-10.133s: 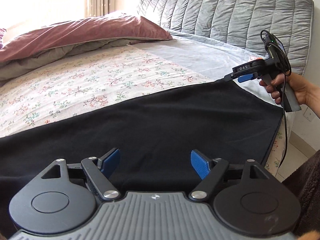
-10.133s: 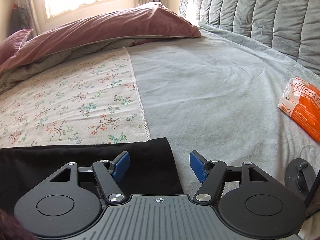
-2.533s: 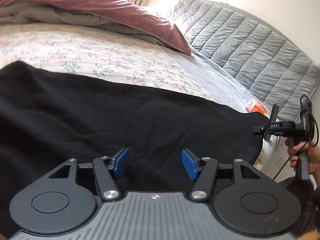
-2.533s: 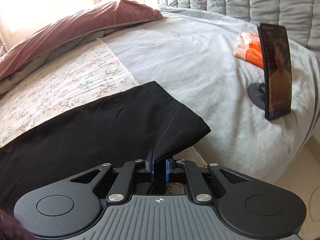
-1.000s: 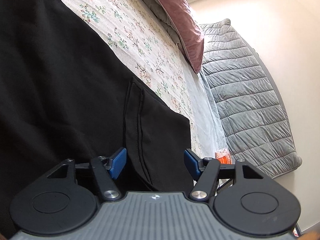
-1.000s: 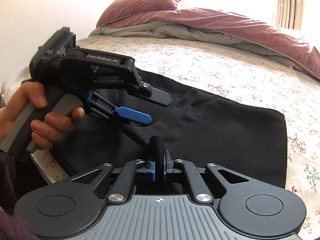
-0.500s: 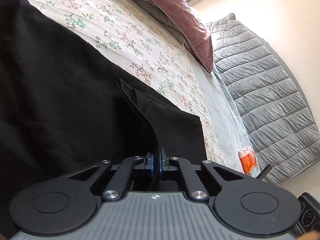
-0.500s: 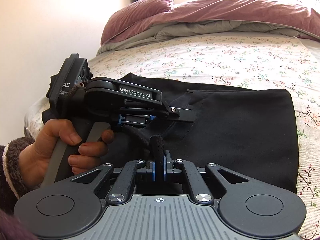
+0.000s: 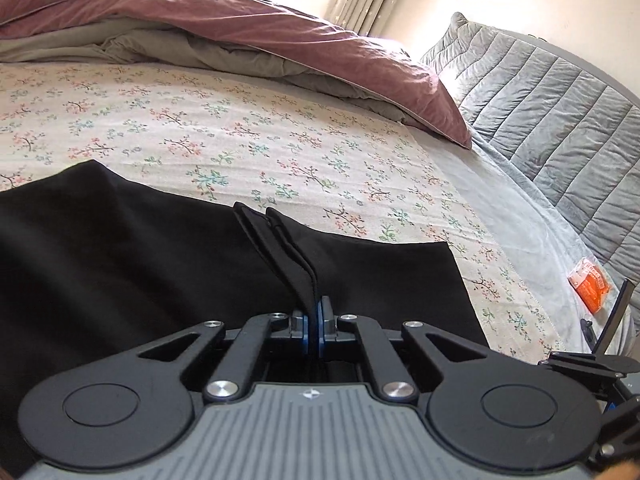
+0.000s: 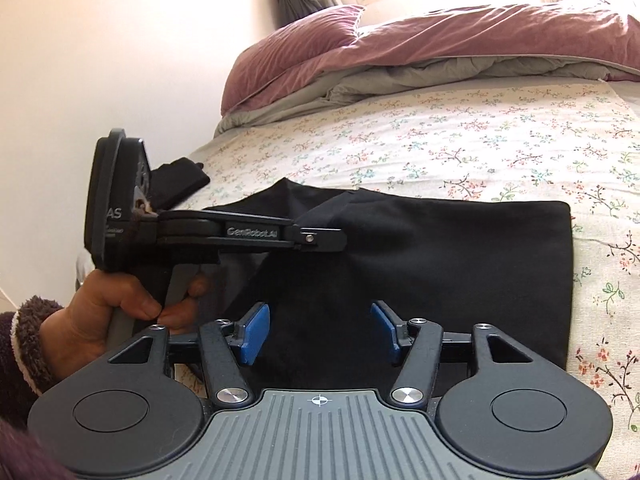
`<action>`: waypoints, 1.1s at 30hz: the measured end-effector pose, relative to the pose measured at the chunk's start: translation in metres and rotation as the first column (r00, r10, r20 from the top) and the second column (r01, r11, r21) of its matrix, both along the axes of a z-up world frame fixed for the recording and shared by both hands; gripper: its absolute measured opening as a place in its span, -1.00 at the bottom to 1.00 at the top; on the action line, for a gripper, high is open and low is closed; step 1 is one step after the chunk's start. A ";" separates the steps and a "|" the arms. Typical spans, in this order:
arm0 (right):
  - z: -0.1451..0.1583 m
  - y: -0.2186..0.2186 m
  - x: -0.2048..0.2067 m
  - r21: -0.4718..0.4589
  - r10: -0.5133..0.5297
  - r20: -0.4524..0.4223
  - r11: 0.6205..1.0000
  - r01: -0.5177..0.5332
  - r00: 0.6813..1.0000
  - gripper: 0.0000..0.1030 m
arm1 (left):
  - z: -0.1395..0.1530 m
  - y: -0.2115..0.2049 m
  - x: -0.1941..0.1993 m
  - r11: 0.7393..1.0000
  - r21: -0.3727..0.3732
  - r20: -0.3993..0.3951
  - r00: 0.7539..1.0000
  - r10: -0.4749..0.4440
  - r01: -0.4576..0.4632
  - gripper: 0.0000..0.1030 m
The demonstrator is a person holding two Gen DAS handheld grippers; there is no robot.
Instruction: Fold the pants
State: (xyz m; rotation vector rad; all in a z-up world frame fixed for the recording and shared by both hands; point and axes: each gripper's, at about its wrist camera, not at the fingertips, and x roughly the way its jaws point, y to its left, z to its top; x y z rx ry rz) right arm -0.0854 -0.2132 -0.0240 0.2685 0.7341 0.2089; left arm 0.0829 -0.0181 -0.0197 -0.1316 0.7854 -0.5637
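Note:
Black pants lie folded over on the flowered bedsheet. My left gripper is shut on a doubled hem edge of the pants, lifting it into a ridge. In the right wrist view the same left gripper, held by a hand, pinches the cloth above the pants. My right gripper has its jaws opening; the blue pads stand apart over the black cloth and press on nothing.
A maroon duvet and pillow are piled at the bed's head. A grey quilted headboard stands at the right. An orange packet and a phone on a stand sit near the bed's edge.
My left gripper shut on the pants' hem and lifted it. My right gripper, shut on the same fold before, has let go and opened.

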 end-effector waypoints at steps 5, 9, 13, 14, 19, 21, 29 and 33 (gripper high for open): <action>-0.015 -0.003 0.027 -0.069 -0.141 -0.119 0.989 0.134 0.983 0.11 | 0.001 0.028 0.003 0.997 0.058 0.015 0.998 0.057 -0.058 -0.74; -0.027 0.007 0.048 -0.104 -0.149 -0.163 0.986 0.133 0.975 0.11 | 0.005 0.053 0.004 0.991 0.097 0.038 0.995 0.088 -0.091 -0.74; -0.038 0.027 0.066 -0.141 -0.118 -0.185 0.986 0.092 0.976 0.11 | 0.009 0.080 0.007 0.983 0.133 0.061 0.991 0.123 -0.130 -0.74; -0.040 0.032 0.070 -0.149 -0.109 -0.190 0.986 0.081 0.976 0.11 | 0.009 0.086 0.008 0.981 0.136 0.061 0.990 0.129 -0.136 -0.74; -0.049 0.054 0.085 -0.157 -0.055 -0.204 0.987 0.023 0.977 0.11 | 0.010 0.132 0.015 0.969 0.156 0.054 0.981 0.188 -0.194 -0.74; -0.050 0.062 0.089 -0.157 -0.024 -0.201 0.988 -0.008 0.979 0.12 | 0.009 0.152 0.017 0.962 0.161 0.045 0.975 0.216 -0.221 -0.74; -0.046 0.097 0.103 -0.155 0.082 -0.179 0.982 -0.110 0.981 0.17 | -0.007 0.199 0.014 0.974 0.045 0.034 0.975 0.219 -0.220 -0.73; -0.037 0.117 0.129 -0.082 0.107 -0.219 0.988 -0.127 0.970 0.17 | -0.020 0.208 0.008 0.984 -0.017 0.034 0.984 0.177 -0.177 -0.56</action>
